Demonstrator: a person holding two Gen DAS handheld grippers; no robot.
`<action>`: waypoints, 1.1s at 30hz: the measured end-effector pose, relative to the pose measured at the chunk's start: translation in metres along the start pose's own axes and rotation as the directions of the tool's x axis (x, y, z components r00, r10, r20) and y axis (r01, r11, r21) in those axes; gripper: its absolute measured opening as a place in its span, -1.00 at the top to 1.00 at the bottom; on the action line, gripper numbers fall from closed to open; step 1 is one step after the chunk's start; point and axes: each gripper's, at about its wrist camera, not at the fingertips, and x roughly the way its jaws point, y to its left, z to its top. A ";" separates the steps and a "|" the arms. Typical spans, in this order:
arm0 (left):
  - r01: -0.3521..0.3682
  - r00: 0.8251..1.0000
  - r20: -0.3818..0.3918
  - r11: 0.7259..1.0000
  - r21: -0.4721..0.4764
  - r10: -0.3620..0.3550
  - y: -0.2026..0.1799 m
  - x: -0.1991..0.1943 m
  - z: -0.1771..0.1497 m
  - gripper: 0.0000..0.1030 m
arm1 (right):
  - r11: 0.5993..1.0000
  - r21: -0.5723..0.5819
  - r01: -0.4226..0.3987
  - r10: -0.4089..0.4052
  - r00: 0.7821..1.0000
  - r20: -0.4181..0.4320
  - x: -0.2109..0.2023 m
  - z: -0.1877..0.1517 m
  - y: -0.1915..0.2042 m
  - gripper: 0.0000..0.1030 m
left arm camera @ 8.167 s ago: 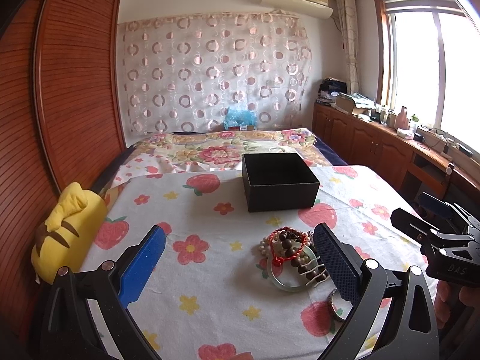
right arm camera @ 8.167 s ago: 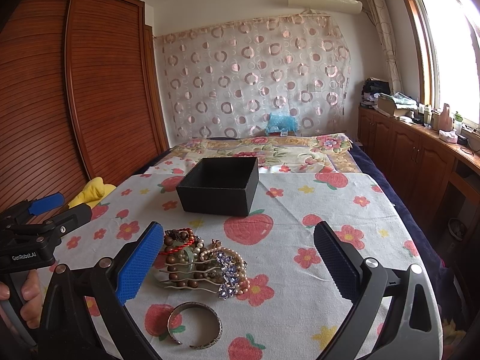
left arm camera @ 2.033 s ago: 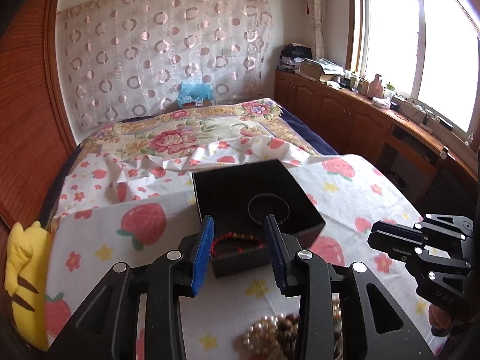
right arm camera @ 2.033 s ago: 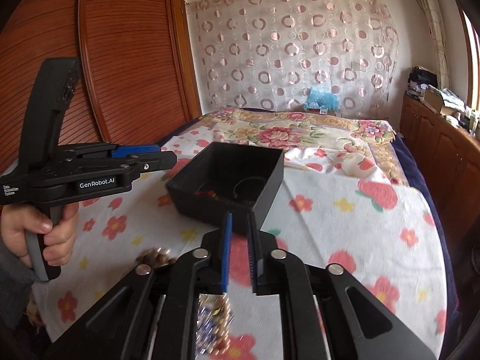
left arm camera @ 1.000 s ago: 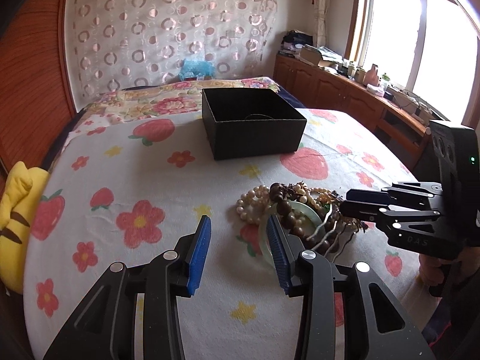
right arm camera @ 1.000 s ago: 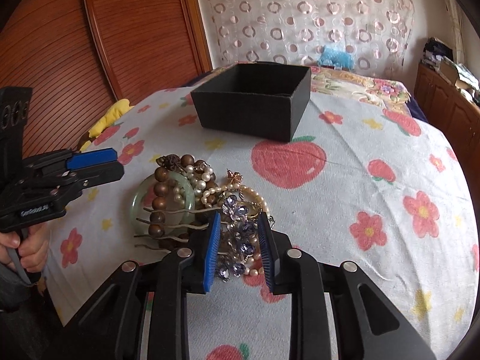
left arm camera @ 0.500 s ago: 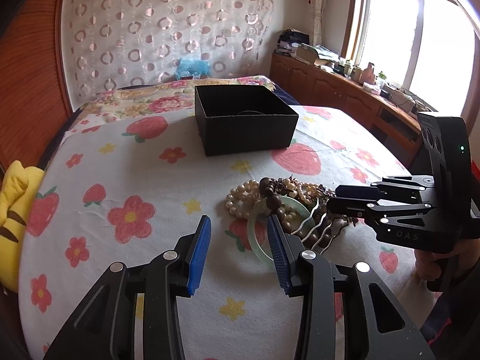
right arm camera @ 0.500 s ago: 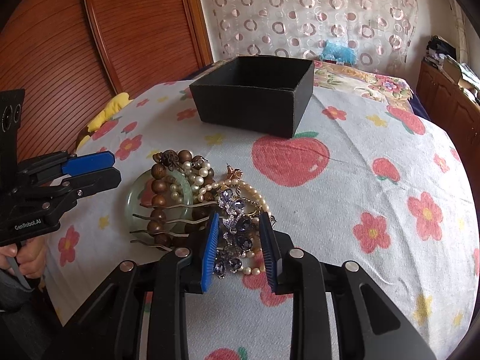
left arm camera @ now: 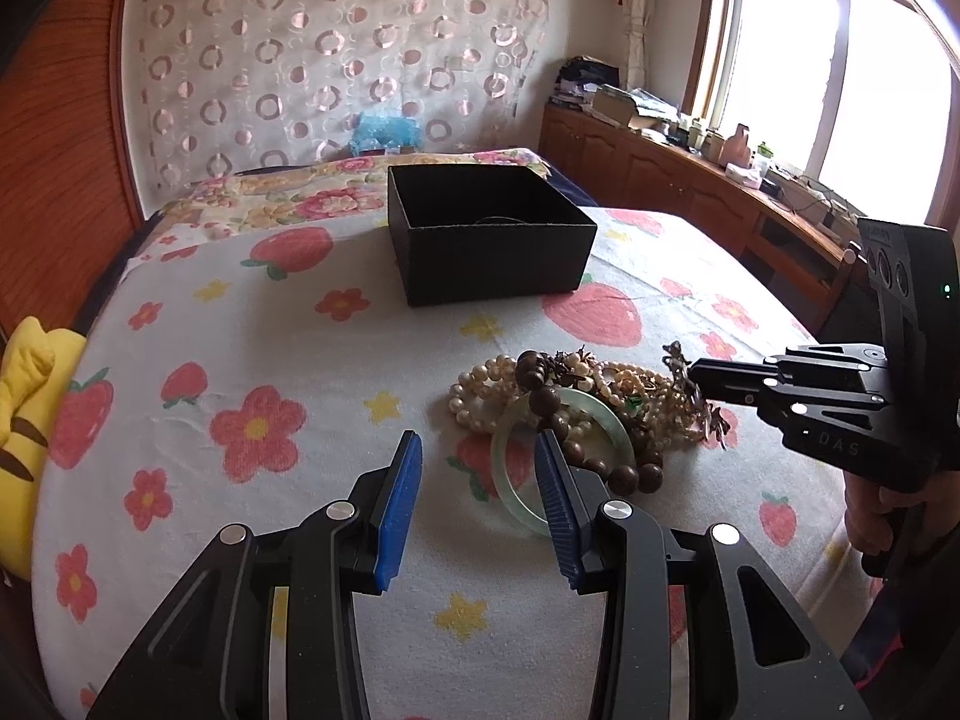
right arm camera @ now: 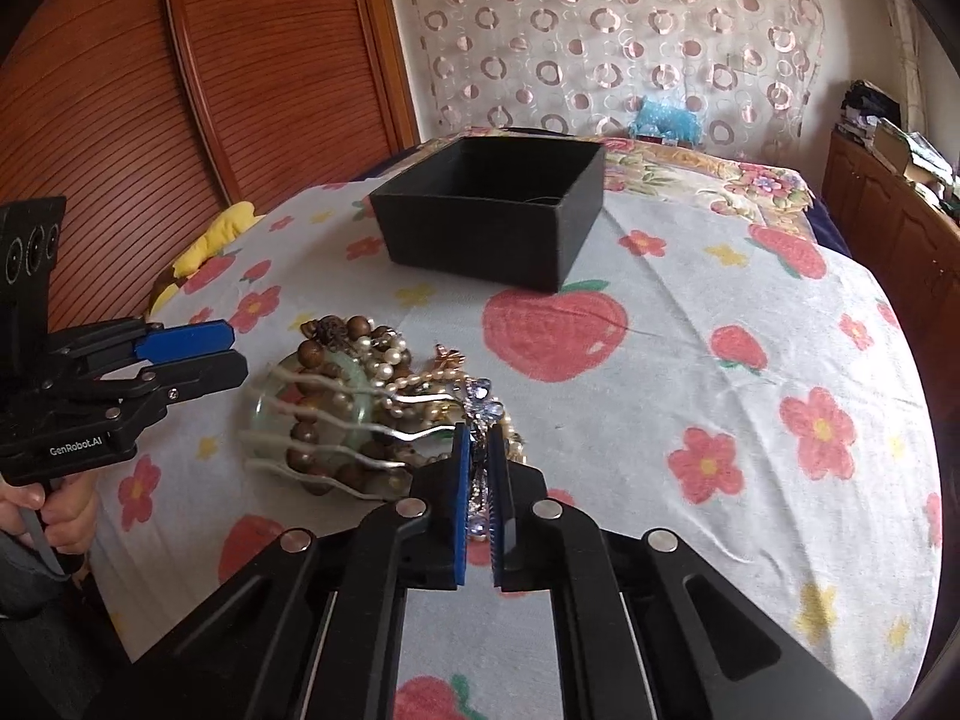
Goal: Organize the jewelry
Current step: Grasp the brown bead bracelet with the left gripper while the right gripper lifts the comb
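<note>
Pinching the jewelled hair comb (right arm camera: 477, 414) by its crystal head, my right gripper (right arm camera: 478, 468) had just been closing, and its blue pads sat narrow against the ornament at lower centre of the right wrist frame. The comb's wavy metal prongs (right arm camera: 324, 414) fanned out to the left over the jewelry pile (right arm camera: 372, 396), which lay on the flowered tabletop (right arm camera: 720, 420) at left of centre. In that pile I could see a pale green bangle (left arm camera: 510, 468), a string of brown wooden beads (left arm camera: 576, 438) and pearl strands (left arm camera: 480, 387), all tangled together. My left gripper (left arm camera: 477, 492) hung with its jaws partly apart and nothing between them, its right pad just over the bangle's rim in the lower middle of the left wrist frame. The black box (left arm camera: 486, 240) stood open at upper centre, well apart from the pile.
</note>
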 end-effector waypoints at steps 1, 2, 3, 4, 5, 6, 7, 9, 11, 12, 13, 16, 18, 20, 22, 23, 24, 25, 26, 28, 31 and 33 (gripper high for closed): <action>0.002 1.000 -0.001 1.000 -0.001 -0.002 0.000 0.001 0.000 0.28 | 1.000 0.002 0.004 -0.004 1.000 0.001 -0.001 0.000 -0.002 0.88; 0.003 1.000 -0.002 1.000 0.000 -0.003 0.000 0.002 0.001 0.28 | 1.000 0.004 0.006 -0.007 1.000 0.002 -0.001 0.000 -0.003 0.88; 0.002 1.000 -0.003 1.000 0.001 -0.002 0.000 0.003 0.001 0.28 | 1.000 0.006 0.010 -0.010 1.000 0.004 -0.001 -0.001 -0.005 0.89; 0.002 1.000 -0.003 1.000 0.002 -0.002 0.000 0.004 0.001 0.28 | 1.000 0.008 0.013 -0.013 1.000 0.004 -0.001 -0.001 -0.006 0.89; 0.003 1.000 -0.003 1.000 0.001 -0.003 -0.001 0.005 0.001 0.28 | 1.000 0.010 0.017 -0.017 1.000 0.007 -0.002 -0.001 -0.007 0.89; 0.005 1.000 -0.002 1.000 0.000 -0.005 -0.001 0.005 0.001 0.28 | 1.000 0.011 0.019 -0.020 1.000 0.010 -0.003 -0.001 -0.008 0.89; 0.004 1.000 -0.003 1.000 0.000 -0.004 -0.001 0.005 0.001 0.28 | 1.000 0.012 0.022 -0.022 1.000 0.014 -0.004 -0.001 -0.009 0.89; 0.003 1.000 -0.004 1.000 0.001 -0.003 -0.001 0.004 0.002 0.28 | 1.000 0.008 0.030 -0.030 0.999 0.023 -0.008 -0.001 -0.010 0.89; 0.004 1.000 -0.004 1.000 0.002 -0.004 -0.002 0.005 0.002 0.28 | 0.999 0.002 0.038 -0.039 0.999 0.031 -0.011 0.000 -0.010 0.89; 0.005 1.000 -0.003 1.000 0.001 -0.005 -0.002 0.005 0.002 0.28 | 0.999 0.001 0.042 -0.042 0.999 0.034 -0.013 0.001 -0.011 0.89; 0.008 1.000 -0.004 1.000 0.003 -0.008 -0.002 0.006 0.003 0.28 | 0.999 0.000 0.046 -0.046 0.998 0.037 -0.014 0.001 -0.011 0.89; 0.015 1.000 -0.004 1.000 0.018 -0.015 -0.007 0.009 0.008 0.28 | 0.998 -0.005 0.062 -0.062 0.997 0.048 -0.019 0.003 -0.012 0.89; 0.026 1.000 -0.006 0.999 0.026 -0.026 -0.010 0.013 0.013 0.28 | 0.997 -0.009 0.077 -0.077 0.996 0.054 -0.022 0.004 -0.014 0.89; 0.047 0.999 -0.013 0.999 0.025 -0.047 -0.013 0.019 0.018 0.28 | 0.996 -0.010 0.090 -0.089 0.994 0.057 -0.023 0.004 -0.015 0.89; 0.063 0.998 -0.019 0.998 0.024 -0.063 -0.015 0.024 0.023 0.28 | 0.995 -0.008 0.098 -0.097 0.994 0.056 -0.022 0.003 -0.017 0.89; 0.072 0.997 -0.024 0.997 0.024 -0.071 -0.016 0.028 0.025 0.28 | 0.995 -0.006 0.100 -0.100 0.994 0.054 -0.022 0.003 -0.018 0.89; 0.082 0.996 -0.032 0.996 0.021 -0.081 -0.017 0.031 0.027 0.28 | 0.995 -0.005 0.103 -0.102 0.993 0.052 -0.021 0.002 -0.019 0.89; 0.091 0.995 -0.042 0.996 0.017 -0.090 -0.017 0.035 0.029 0.28 | 0.994 -0.003 0.106 -0.105 0.993 0.051 -0.020 0.002 -0.020 0.89; 0.096 0.994 -0.047 0.995 0.015 -0.095 -0.018 0.037 0.030 0.30 | 0.994 0.000 0.107 -0.106 0.993 0.050 -0.020 0.001 -0.021 0.89; 0.100 0.993 -0.058 0.995 0.024 -0.099 -0.020 0.040 0.030 0.37 | 0.994 0.004 0.106 -0.107 0.993 0.049 -0.020 0.000 -0.022 0.89; 0.082 0.995 -0.066 0.996 0.043 -0.079 -0.025 0.043 0.028 0.52 | 0.994 0.007 0.107 -0.108 0.993 0.048 -0.020 -0.001 -0.024 0.89; 0.070 0.996 -0.062 0.996 0.049 -0.066 -0.025 0.042 0.027 0.71 | 0.994 0.010 0.108 -0.108 0.993 0.047 -0.020 -0.002 -0.025 0.89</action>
